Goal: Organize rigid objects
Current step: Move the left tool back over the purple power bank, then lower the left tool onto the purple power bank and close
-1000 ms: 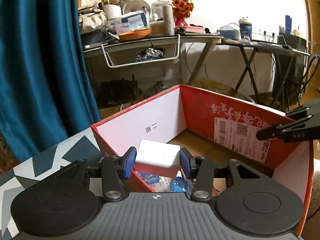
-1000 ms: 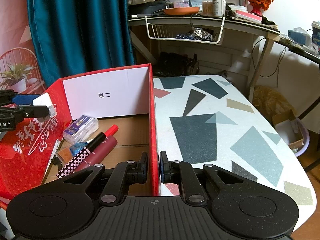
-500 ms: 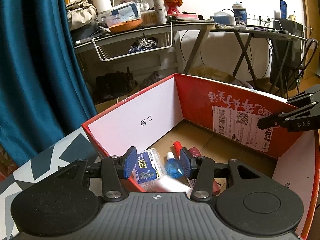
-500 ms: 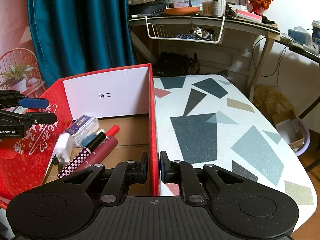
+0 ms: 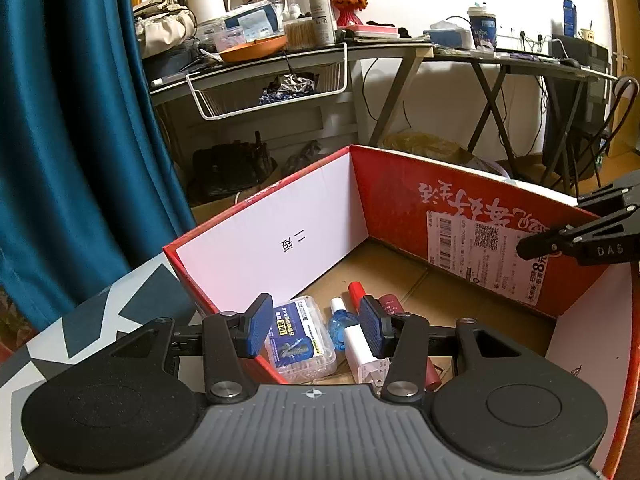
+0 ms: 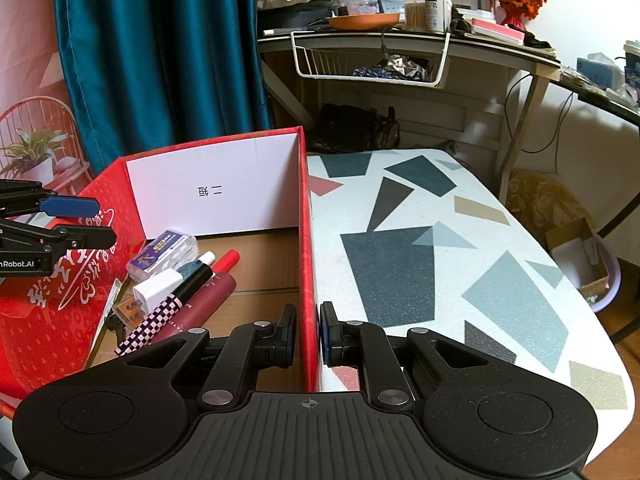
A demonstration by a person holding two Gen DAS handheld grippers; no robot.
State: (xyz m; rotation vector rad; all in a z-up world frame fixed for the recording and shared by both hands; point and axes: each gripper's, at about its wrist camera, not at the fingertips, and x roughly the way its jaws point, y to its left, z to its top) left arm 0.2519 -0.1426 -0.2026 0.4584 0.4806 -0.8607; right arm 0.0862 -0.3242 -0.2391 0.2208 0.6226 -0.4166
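With the left gripper [image 5: 316,326] spread empty above it and the right gripper [image 6: 308,334] pinching the thin wall of the red cardboard box [image 6: 308,240], the small white plastic plug adapter [image 6: 156,286] inside looks light, rigid and slick, best taken across its flat sides.

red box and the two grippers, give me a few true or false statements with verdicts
1. The right gripper is clamped on a wall of the red cardboard box. True.
2. The left gripper holds the white charger plug. False: its jaws are open and empty, and the plug lies in the box.
3. A clear plastic case with a blue label lies in the box. True.
4. The box stands on the floor. False: it sits on the patterned table.
5. The checkered tube lies on the table outside the box. False: it is inside the box.
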